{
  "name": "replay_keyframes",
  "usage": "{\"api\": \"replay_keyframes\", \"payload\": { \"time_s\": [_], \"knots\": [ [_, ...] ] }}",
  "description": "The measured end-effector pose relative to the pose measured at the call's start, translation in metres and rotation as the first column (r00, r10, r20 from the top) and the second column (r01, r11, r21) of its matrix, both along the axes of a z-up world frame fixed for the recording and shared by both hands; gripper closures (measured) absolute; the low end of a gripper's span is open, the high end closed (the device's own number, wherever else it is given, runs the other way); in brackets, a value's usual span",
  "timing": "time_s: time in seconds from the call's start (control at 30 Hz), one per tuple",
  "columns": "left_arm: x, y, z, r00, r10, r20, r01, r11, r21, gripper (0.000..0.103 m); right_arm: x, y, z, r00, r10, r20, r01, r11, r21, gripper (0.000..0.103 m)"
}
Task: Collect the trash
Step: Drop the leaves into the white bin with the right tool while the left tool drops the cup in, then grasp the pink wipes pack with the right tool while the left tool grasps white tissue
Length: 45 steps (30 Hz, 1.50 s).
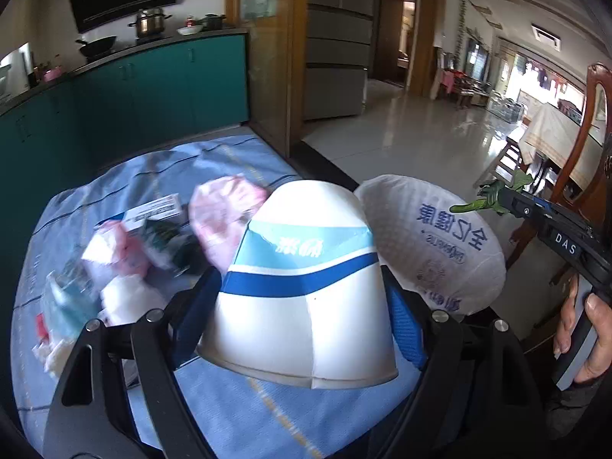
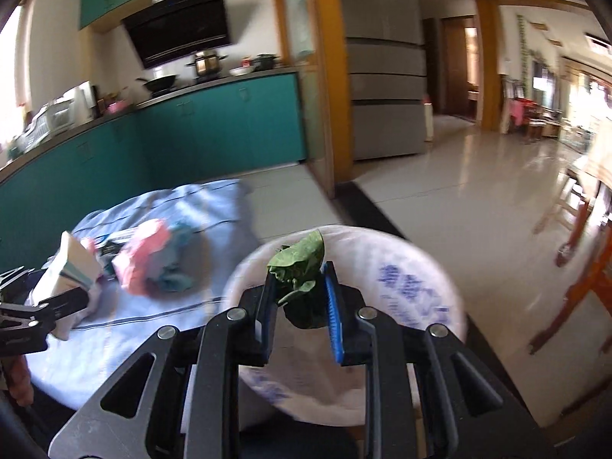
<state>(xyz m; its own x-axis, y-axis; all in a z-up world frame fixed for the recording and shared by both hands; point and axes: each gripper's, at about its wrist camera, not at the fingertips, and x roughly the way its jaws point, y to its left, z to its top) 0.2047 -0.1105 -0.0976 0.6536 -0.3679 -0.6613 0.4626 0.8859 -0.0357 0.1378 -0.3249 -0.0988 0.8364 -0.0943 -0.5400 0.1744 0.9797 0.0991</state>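
Observation:
My left gripper is shut on a white paper bowl with blue stripes, held upside down between its blue pads. Just behind and to the right of it gapes a white trash bag with blue print. My right gripper is shut on a wilted green leaf over the bag's mouth. In the left wrist view the right gripper shows with the leaf at its tip. The left gripper and the bowl appear at the left edge. More trash lies on a blue cloth.
The trash pile of pink and teal wrappers sits mid-cloth. Teal kitchen cabinets stand behind, a wooden door frame and a grey fridge further back. A wooden chair stands at the right on glossy tile floor.

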Motion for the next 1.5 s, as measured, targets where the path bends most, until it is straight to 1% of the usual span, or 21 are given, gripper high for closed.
{"api": "replay_keyframes", "payload": {
  "time_s": [0.07,0.17,0.27,0.33,0.4,0.5,0.53,0.77,0.8,0.83,0.87,0.9,0.93,0.97,1.0,1.13,1.2,1.33,1.43,1.47,1.5],
  "knots": [
    [0.012,-0.038,-0.005,0.998,-0.067,-0.02,0.067,0.998,0.002,0.021,-0.009,-0.019,-0.003,0.999,-0.044,-0.009,0.045,0.999,0.007,0.079],
    [0.026,-0.091,-0.015,0.989,-0.139,-0.042,0.141,0.99,0.029,0.021,-0.016,-0.039,-0.013,0.996,-0.089,-0.032,0.09,0.996,0.019,0.079],
    [0.035,-0.13,-0.027,0.979,-0.194,-0.065,0.196,0.98,0.038,0.02,-0.017,-0.053,-0.023,0.991,-0.114,-0.062,0.116,0.993,0.025,0.079],
    [0.038,-0.147,-0.035,0.973,-0.214,-0.083,0.218,0.975,0.042,0.019,-0.015,-0.058,-0.03,0.989,-0.124,-0.082,0.126,0.992,0.026,0.079],
    [0.04,-0.157,-0.041,0.973,-0.214,-0.088,0.22,0.974,0.054,0.019,-0.009,-0.064,-0.039,0.985,-0.136,-0.105,0.139,0.99,0.029,0.079],
    [0.037,-0.158,-0.041,0.983,-0.18,-0.048,0.184,0.978,0.094,0.01,-0.003,-0.067,-0.047,0.982,-0.138,-0.127,0.144,0.989,0.038,0.079],
    [0.038,-0.156,-0.038,0.984,-0.175,-0.036,0.177,0.979,0.098,0.009,-0.002,-0.065,-0.048,0.982,-0.135,-0.13,0.142,0.989,0.041,0.079],
    [0.028,-0.134,-0.01,0.989,-0.145,0.038,0.14,0.983,0.115,0.007,0.016,-0.055,-0.047,0.986,-0.1,-0.136,0.106,0.994,0.04,0.079],
    [0.025,-0.132,-0.006,0.989,-0.138,0.045,0.132,0.984,0.116,0.007,0.02,-0.056,-0.045,0.986,-0.098,-0.135,0.105,0.994,0.04,0.077],
    [0.025,-0.128,-0.004,0.99,-0.131,0.051,0.124,0.985,0.117,0.006,0.023,-0.054,-0.043,0.986,-0.097,-0.132,0.103,0.994,0.042,0.074],
    [0.024,-0.122,-0.001,0.991,-0.121,0.055,0.114,0.987,0.117,0.006,0.024,-0.053,-0.042,0.987,-0.095,-0.129,0.102,0.994,0.047,0.066],
    [0.024,-0.117,0.001,0.992,-0.113,0.058,0.106,0.987,0.118,0.006,0.025,-0.052,-0.04,0.988,-0.096,-0.125,0.102,0.994,0.048,0.056],
    [0.024,-0.112,0.003,0.992,-0.105,0.063,0.097,0.988,0.119,0.006,0.027,-0.051,-0.038,0.988,-0.097,-0.121,0.103,0.994,0.048,0.051],
    [0.025,-0.106,0.004,0.993,-0.093,0.068,0.084,0.989,0.125,0.006,0.029,-0.048,-0.036,0.989,-0.096,-0.115,0.102,0.994,0.046,0.043],
    [0.026,-0.101,0.005,0.994,-0.083,0.072,0.073,0.989,0.131,0.006,0.031,-0.045,-0.034,0.99,-0.091,-0.108,0.096,0.994,0.043,0.039],
    [0.027,-0.073,0.003,0.995,-0.02,0.099,0.003,0.984,0.177,0.006,0.04,-0.031,-0.029,0.993,-0.057,-0.102,0.061,0.998,0.03,0.032],
    [0.023,-0.047,-0.001,0.992,0.032,0.125,-0.058,0.976,0.209,0.006,0.047,-0.021,-0.03,0.994,-0.026,-0.106,0.03,0.999,0.035,0.03],
    [0.015,0.02,-0.006,0.981,0.152,0.123,-0.177,0.957,0.229,0.006,0.064,0.012,-0.039,0.988,0.082,-0.13,-0.076,0.996,0.047,0.03],
    [0.01,0.072,-0.008,0.957,0.266,0.119,-0.289,0.922,0.258,0.006,0.079,0.039,-0.045,0.975,0.169,-0.142,-0.16,0.984,0.078,0.03],
    [0.009,0.094,-0.009,0.941,0.322,0.107,-0.339,0.903,0.263,0.006,0.089,0.056,-0.046,0.964,0.228,-0.135,-0.215,0.971,0.108,0.03],
    [0.008,0.104,-0.01,0.931,0.353,0.098,-0.366,0.893,0.262,0.006,0.095,0.066,-0.045,0.957,0.261,-0.127,-0.245,0.961,0.127,0.03]
  ]
}}
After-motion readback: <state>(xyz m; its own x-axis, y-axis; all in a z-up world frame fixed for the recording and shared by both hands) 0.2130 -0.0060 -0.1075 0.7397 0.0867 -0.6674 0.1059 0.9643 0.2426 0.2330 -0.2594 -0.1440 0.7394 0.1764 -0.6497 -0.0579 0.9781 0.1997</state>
